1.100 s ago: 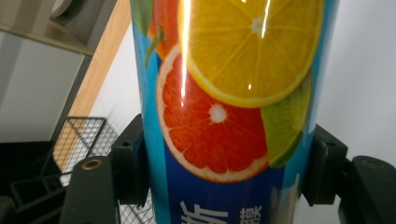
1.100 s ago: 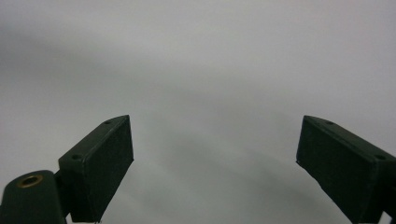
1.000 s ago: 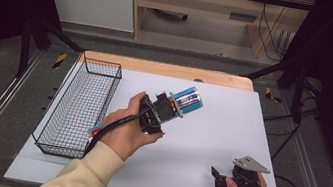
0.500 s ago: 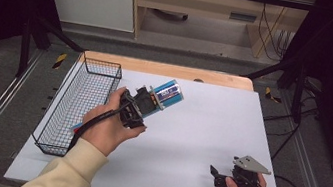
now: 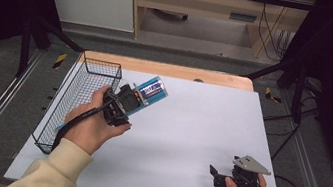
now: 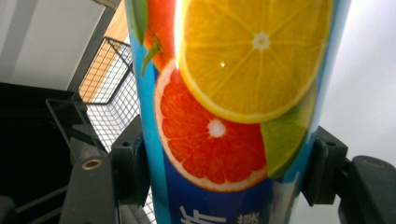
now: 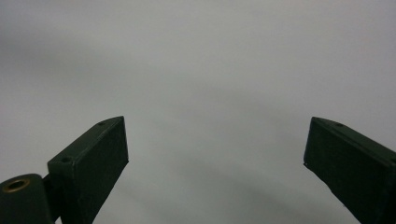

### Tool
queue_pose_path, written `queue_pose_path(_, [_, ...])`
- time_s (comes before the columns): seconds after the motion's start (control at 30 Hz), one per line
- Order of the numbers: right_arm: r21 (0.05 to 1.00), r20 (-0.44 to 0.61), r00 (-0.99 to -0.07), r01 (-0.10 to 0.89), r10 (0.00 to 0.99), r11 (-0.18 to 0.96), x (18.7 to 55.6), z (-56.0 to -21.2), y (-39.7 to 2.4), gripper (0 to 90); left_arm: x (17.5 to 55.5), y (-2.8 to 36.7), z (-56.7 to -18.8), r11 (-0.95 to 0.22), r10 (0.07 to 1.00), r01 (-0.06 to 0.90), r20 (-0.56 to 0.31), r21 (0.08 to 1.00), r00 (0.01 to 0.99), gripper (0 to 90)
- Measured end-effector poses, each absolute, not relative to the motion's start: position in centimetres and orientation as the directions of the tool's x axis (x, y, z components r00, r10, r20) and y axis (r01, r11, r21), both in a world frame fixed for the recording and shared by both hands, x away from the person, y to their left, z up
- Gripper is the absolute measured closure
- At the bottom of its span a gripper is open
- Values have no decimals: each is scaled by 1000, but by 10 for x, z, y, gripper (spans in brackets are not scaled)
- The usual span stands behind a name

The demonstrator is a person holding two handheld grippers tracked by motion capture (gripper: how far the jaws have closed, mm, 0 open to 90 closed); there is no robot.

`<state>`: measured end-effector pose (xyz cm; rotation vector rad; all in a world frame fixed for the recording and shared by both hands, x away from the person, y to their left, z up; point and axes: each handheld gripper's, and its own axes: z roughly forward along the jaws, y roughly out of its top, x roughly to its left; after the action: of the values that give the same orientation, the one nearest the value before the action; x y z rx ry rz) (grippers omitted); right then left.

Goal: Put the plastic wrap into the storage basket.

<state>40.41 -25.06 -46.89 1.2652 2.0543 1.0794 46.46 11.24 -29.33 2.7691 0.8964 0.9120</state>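
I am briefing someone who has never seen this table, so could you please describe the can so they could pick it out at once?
Start at the black wire basket along the white table's left edge. Just right of the basket's far end, the left gripper holds the can lifted off the table, lying sideways. It is a blue cylinder printed with orange and lime slices, the one brightly coloured thing there.

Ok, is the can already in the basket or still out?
Out. The left tool holds the can tilted above the table, beside the wire basket, not over it.
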Motion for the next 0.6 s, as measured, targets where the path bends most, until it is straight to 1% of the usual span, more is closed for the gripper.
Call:
queue_pose_path(0.27, [821,-2,-444,510,896,255,404,-470,-250,68,463,135,-298,-800,590,539,507,262,629,322])
queue_pose_path(0.6, [820,5,-442,516,897,250,404,-469,-250,71,461,153,-300,-779,615,570,498,262,612,322])
